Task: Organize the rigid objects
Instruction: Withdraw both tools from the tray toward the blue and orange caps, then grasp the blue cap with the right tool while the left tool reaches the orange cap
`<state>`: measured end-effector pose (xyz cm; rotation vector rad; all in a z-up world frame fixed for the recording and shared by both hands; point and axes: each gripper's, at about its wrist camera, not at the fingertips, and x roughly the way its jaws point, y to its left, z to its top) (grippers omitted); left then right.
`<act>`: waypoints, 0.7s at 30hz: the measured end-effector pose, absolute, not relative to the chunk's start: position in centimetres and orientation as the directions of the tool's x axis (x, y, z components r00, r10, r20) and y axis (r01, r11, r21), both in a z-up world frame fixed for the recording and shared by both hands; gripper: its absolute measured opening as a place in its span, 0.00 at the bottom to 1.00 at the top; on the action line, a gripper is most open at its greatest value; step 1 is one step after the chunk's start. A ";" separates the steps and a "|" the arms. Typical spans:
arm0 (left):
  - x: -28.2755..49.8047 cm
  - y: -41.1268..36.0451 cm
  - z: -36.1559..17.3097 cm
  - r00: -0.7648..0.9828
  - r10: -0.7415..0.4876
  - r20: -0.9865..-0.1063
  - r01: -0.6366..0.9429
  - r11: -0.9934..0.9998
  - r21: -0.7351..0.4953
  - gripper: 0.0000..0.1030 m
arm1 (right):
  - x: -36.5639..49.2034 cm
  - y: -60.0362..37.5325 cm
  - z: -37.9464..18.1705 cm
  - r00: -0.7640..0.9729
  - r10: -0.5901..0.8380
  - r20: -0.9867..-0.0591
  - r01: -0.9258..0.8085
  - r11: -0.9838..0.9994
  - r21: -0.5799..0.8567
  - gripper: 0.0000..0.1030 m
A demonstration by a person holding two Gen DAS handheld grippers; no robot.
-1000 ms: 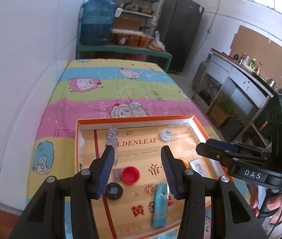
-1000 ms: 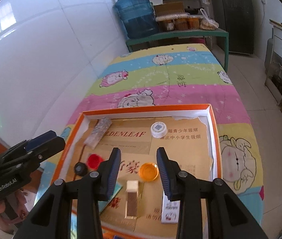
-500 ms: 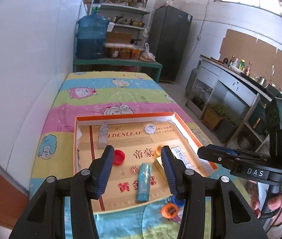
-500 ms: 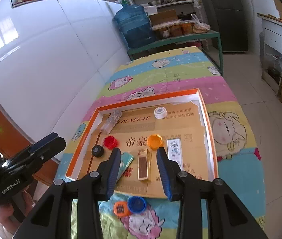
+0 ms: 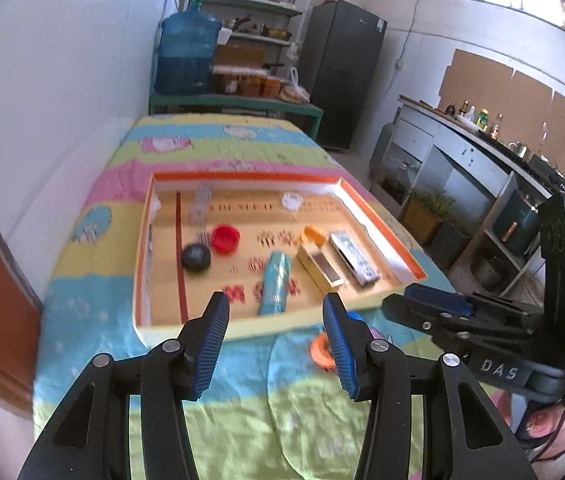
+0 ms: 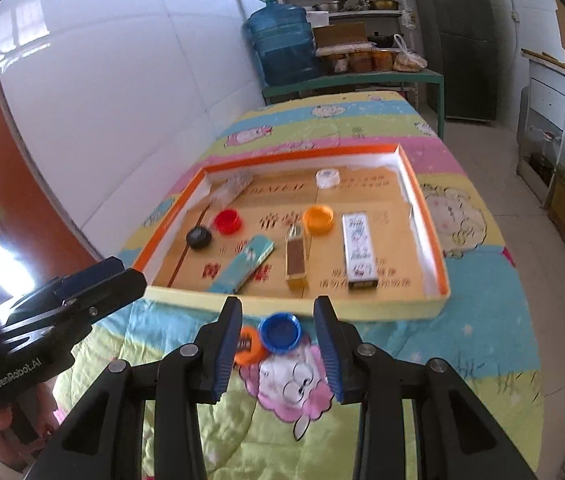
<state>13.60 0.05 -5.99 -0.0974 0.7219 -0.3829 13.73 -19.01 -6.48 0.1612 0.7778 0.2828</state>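
Two caps wait outside the tray.
Both tools, left tool [image 5: 274, 322] and right tool [image 6: 278, 326], gape wide and empty (ready to pick); blue cap [image 6: 281, 332] and orange cap [image 6: 247, 345] lie on the counter just near of the tray [image 6: 294, 305].

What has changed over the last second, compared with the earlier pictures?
Both grippers, left gripper and right gripper, pulled back from over the orange tray, so the blue cap and orange cap on the cloth came into view. Nothing was grasped or released; the fingers stayed open and the tray items kept their places.
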 end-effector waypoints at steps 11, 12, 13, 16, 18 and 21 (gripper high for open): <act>12.7 -0.4 -8.9 0.659 -0.372 -0.654 0.296 0.927 -0.229 0.49 | 14.1 -17.7 -9.5 0.638 0.300 -0.709 -0.181 0.954 0.241 0.36; 12.6 -0.4 -9.0 0.657 -0.372 -0.655 0.297 0.927 -0.228 0.49 | 14.3 -17.6 -9.6 0.636 0.300 -0.711 -0.180 0.954 0.241 0.36; 12.6 -0.4 -9.1 0.656 -0.372 -0.657 0.297 0.927 -0.229 0.49 | 14.3 -17.5 -9.8 0.635 0.299 -0.712 -0.180 0.954 0.240 0.36; 12.8 -0.3 -9.2 0.650 -0.376 -0.660 0.298 0.926 -0.234 0.49 | 14.8 -17.1 -10.1 0.637 0.286 -0.715 -0.172 0.958 0.230 0.36; 12.9 -0.3 -9.3 0.647 -0.376 -0.663 0.298 0.925 -0.234 0.49 | 15.2 -17.0 -10.3 0.638 0.279 -0.718 -0.168 0.960 0.224 0.36; 13.1 -0.3 -9.5 0.645 -0.377 -0.665 0.297 0.925 -0.236 0.49 | 15.5 -16.9 -10.5 0.638 0.269 -0.722 -0.162 0.963 0.215 0.36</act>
